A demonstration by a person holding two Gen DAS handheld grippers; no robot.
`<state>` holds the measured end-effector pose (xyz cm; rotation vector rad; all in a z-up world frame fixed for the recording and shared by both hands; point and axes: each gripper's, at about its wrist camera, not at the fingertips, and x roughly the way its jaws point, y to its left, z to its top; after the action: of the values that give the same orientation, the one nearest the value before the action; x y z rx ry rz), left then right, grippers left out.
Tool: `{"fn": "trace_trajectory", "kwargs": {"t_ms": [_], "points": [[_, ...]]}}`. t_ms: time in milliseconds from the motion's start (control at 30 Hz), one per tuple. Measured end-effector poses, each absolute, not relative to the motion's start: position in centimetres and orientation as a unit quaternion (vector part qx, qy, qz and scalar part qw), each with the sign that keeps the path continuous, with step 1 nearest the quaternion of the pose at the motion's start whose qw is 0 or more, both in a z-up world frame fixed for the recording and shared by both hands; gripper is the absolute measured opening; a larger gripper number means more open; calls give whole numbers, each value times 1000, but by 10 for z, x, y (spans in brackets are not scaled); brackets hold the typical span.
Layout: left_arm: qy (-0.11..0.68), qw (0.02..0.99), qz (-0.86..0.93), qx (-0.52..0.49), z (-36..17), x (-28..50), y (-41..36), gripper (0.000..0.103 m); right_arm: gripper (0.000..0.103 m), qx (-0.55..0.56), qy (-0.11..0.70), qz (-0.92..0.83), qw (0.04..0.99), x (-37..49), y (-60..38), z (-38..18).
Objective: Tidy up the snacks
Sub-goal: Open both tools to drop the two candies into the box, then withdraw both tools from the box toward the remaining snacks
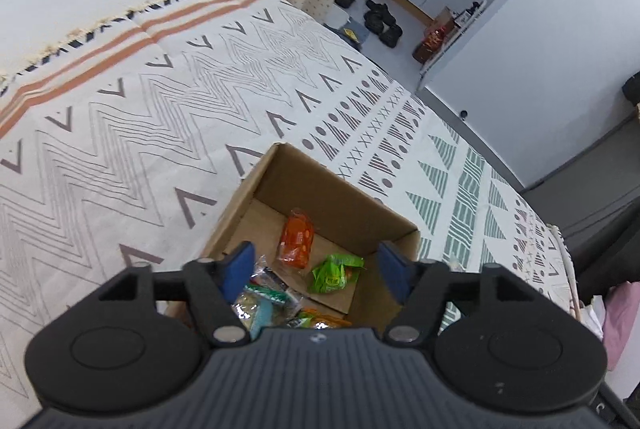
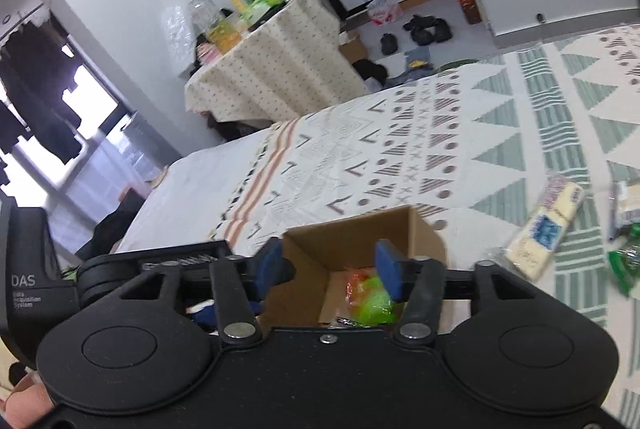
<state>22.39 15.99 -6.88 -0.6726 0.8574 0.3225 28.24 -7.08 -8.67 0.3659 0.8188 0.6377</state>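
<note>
Bed spread (image 1: pixel 160 117), cream fabric with grey zigzag, orange stripes and green triangles, filled most of both views. Room behind: white cabinets, a small table under a dotted cloth (image 2: pixel 272 69) carrying bottles, dark bags on the floor.

Open brown cardboard box (image 1: pixel 328 189) sat on the spread, directly ahead of and below both grippers. Inside: orange snack packet (image 1: pixel 297 237) toward the far wall, lime-green snack packet (image 1: pixel 335 273) nearer, plus a few mixed wrappers at the near edge, partly hidden by the gripper body.

Left gripper (image 1: pixel 316 265) hovered over the box mouth, blue pads spread wide, nothing between them. Right gripper (image 2: pixel 328 265) also over the box, pads apart and empty; the green packet showed between them but lay down in the box, not gripped.

Key relation: loose snacks still out on the spread lay to the right of the right gripper, well apart from the box. Pale rectangular cracker pack with blue label (image 2: pixel 544 225) lay flat, long axis running diagonally from near-left to far-right. More wrappers, green (image 2: pixel 624 261) and one whitish, sat at the right frame edge, blurred. None appeared in the left wrist view.

Judgement: right hand is the nearer one for the next pick; it would need to swing right and rotate to close across the cracker pack's short side. Task partly done.
</note>
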Motion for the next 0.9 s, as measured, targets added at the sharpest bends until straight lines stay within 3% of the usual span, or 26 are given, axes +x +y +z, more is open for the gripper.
{"fn": "trace_trajectory", "kwargs": {"t_ms": [100, 367, 900], "points": [[409, 841, 154, -319, -67, 220, 154, 73, 56, 175, 395, 289, 854, 279, -84, -90], [403, 848, 156, -308, -52, 208, 126, 90, 74, 179, 377, 260, 871, 261, -128, -83], [425, 853, 131, -273, -27, 191, 49, 103, 95, 185, 337, 235, 893, 235, -209, -59]]}}
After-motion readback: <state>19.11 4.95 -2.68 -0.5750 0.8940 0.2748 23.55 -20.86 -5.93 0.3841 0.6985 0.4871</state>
